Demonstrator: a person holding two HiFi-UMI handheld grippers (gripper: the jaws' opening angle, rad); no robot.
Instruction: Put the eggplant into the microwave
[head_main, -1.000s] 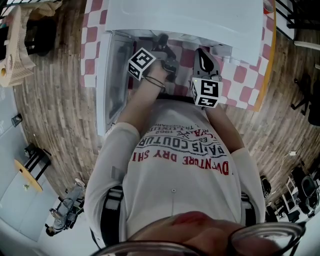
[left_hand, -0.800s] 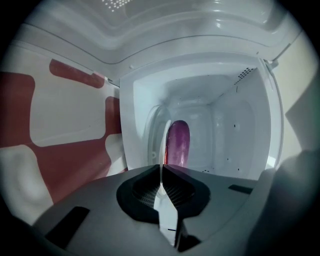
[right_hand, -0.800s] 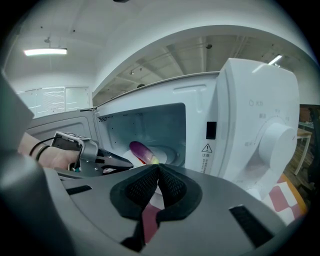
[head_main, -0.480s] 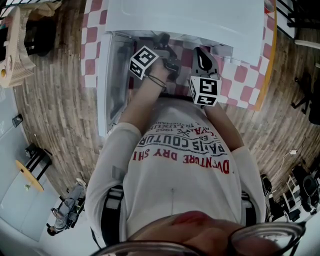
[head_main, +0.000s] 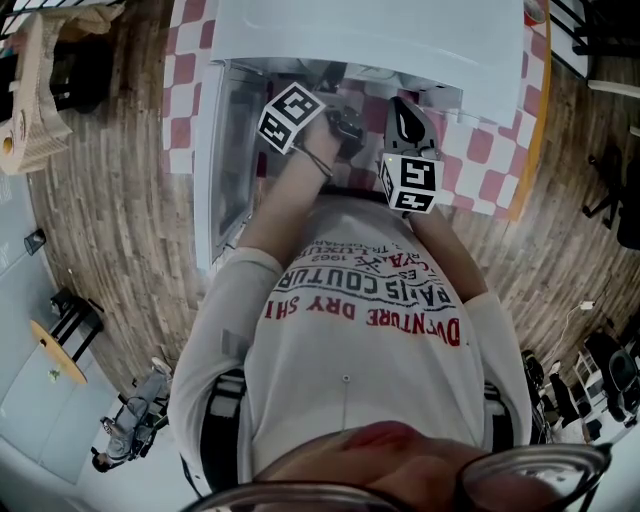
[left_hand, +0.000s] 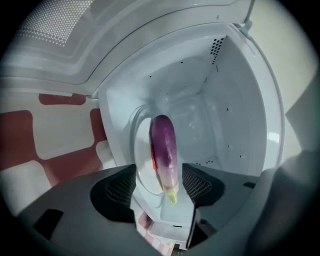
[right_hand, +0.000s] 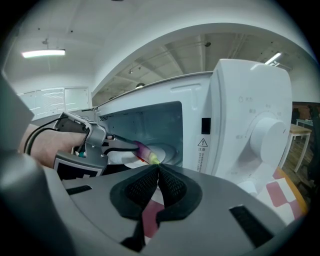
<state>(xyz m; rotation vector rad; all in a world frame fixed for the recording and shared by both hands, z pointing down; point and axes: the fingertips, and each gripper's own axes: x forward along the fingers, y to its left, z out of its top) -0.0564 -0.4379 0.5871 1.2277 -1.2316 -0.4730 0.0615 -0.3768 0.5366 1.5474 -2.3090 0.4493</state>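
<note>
In the right gripper view the left tool covers the far end of the eggplant. In the head view the microwave runs off the top edge, its roof hiding the eggplant.

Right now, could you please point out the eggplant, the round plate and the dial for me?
eggplant (left_hand: 165, 150): left gripper view, on the middle of its purple body.
round plate (left_hand: 140, 137): left gripper view, on its bare left edge.
dial (right_hand: 267, 134): right gripper view, on the knob's round front.
</note>
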